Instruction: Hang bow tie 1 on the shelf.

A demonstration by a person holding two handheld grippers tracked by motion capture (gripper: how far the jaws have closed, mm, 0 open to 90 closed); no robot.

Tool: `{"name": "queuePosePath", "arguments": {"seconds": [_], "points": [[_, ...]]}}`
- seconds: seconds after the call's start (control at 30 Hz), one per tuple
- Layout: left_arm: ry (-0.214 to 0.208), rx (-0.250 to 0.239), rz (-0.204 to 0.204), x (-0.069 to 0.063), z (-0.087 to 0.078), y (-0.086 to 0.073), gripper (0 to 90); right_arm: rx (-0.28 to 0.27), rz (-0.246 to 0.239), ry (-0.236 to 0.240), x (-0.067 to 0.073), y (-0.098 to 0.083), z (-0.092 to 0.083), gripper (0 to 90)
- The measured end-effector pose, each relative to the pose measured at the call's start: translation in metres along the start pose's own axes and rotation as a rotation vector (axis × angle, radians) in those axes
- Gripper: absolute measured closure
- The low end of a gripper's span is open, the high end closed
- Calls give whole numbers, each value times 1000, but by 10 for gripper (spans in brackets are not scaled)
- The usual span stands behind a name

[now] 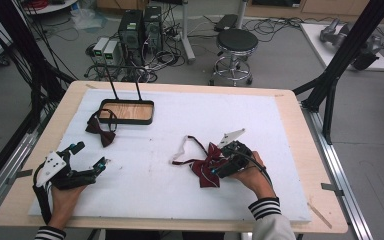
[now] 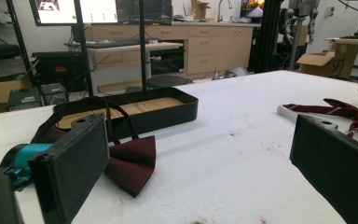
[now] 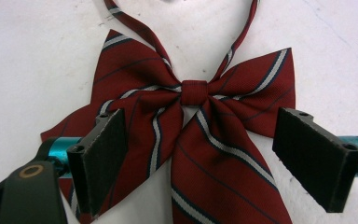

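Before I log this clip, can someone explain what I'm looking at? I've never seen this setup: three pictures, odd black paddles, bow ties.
No robot here: a person holds hand-held tongs in each hand. The high view looks down on the table from above the person. The other two pictures come from cameras riding on each pair of tongs, looking out between their black jaws.

On the white pad lie a striped bow tie, a plain dark bow tie and a black tray with a wooden floor.

The right tongs hang open over the striped bow tie, one jaw either side, gripping nothing yet. The left tongs are open too, low near the pad's left edge, pointing toward the plain bow tie and tray. Nothing is held.
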State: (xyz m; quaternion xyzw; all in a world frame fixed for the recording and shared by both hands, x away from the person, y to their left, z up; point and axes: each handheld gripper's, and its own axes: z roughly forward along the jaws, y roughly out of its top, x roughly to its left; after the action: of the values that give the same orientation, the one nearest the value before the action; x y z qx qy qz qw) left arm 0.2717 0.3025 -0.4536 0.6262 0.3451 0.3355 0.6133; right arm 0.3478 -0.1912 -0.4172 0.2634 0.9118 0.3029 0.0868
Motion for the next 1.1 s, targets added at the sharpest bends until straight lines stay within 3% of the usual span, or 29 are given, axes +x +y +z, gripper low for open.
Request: {"name": "queuePosePath", "arguments": {"seconds": [0.23, 0.6, 0.77, 0.9, 0.93, 1.03, 1.1], "points": [[0, 0, 1, 0, 0, 0, 50, 49, -7, -9, -2, 0, 7, 202], [-1, 0, -2, 0, 0, 0, 50, 91, 35, 6, -6, 3, 12, 297], [-1, 0, -2, 0, 0, 0, 50, 125, 31, 7, -7, 9, 15, 440], [-1, 0, -3, 0, 0, 0, 50, 128, 39, 10, -9, 9, 12, 658], [0, 0, -3, 0, 0, 0, 50, 128, 39, 10, -9, 9, 12, 658], [0, 2, -2, 0, 0, 0, 50, 142, 23, 22, -5, 12, 12, 859], [1, 1, -1, 0, 0, 0, 50, 148, 24, 19, -5, 12, 12, 865]]}}
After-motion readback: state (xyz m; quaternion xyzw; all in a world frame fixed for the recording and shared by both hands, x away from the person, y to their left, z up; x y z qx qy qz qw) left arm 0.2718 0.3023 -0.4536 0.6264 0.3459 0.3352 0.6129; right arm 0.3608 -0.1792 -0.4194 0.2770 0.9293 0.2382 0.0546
